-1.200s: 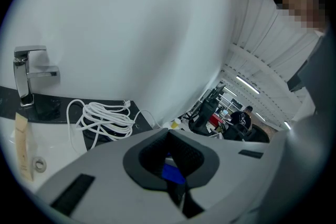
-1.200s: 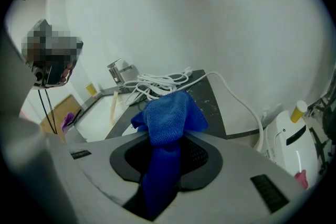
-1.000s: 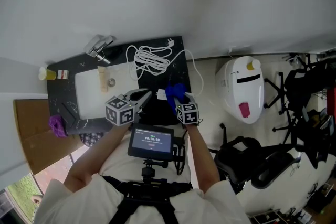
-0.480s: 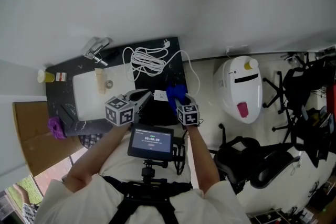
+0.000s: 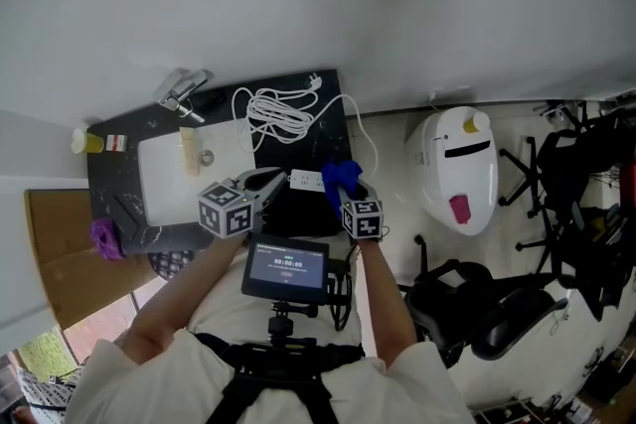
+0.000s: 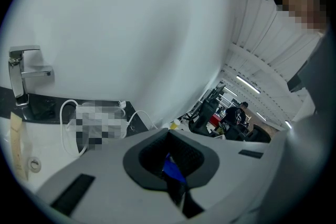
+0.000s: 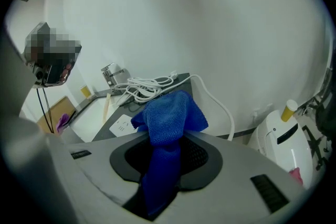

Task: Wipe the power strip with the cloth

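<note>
1. The right hand-held gripper [image 7: 166, 140] is clamped on the blue cloth [image 5: 341, 176], which bunches up past its jaws.
2. The white power strip [image 5: 306, 181] lies on the dark table [image 5: 334, 129], between the two grippers and just beside the cloth.
3. The left hand-held gripper [image 5: 266, 182] has its jaws pressed together, gripping nothing.
4. A coiled white cable [image 5: 280, 112] lies further back on the table.

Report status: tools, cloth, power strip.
Right tool shut on blue cloth; left tool shut. Power strip uncovered, cloth beside it. Coiled cable behind, clear.
</note>
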The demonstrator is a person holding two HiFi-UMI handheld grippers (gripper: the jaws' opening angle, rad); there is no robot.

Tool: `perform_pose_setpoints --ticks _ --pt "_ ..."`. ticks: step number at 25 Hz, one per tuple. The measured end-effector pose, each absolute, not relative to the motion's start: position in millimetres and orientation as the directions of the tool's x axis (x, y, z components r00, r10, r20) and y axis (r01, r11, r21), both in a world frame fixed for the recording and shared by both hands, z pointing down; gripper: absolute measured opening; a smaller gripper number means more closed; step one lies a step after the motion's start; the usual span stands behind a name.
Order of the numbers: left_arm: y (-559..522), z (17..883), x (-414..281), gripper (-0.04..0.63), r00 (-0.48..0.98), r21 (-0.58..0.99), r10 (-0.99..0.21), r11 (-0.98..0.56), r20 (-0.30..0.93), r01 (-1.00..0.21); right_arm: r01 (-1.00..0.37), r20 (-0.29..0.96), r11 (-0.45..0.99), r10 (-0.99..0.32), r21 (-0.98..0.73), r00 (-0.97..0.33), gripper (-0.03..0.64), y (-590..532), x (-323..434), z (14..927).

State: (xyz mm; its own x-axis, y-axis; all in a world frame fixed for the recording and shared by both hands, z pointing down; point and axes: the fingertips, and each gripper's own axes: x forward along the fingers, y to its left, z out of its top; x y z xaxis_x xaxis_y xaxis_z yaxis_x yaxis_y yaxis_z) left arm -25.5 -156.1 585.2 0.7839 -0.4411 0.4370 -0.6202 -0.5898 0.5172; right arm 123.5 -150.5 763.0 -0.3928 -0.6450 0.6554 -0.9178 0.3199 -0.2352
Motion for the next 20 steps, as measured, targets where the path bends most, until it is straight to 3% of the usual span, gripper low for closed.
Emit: perform_pose_setpoints --ticks 13,20 --pt "-156.5 584.7 -19.0 0.009 0.779 0.515 -0.448 -0.585 0.439 -0.627 -0.938 0.648 0.253 -0.678 -0.237 -0.347 0.103 -148.4 168.5 765.6" --pt "-155.8 578.0 -34.1 0.009 0.784 0.519 -0.448 -0.589 0.429 -0.62 -0.978 0.673 0.026 -0.722 -0.207 -0.162 0.103 -138.2 231.6 762.9"
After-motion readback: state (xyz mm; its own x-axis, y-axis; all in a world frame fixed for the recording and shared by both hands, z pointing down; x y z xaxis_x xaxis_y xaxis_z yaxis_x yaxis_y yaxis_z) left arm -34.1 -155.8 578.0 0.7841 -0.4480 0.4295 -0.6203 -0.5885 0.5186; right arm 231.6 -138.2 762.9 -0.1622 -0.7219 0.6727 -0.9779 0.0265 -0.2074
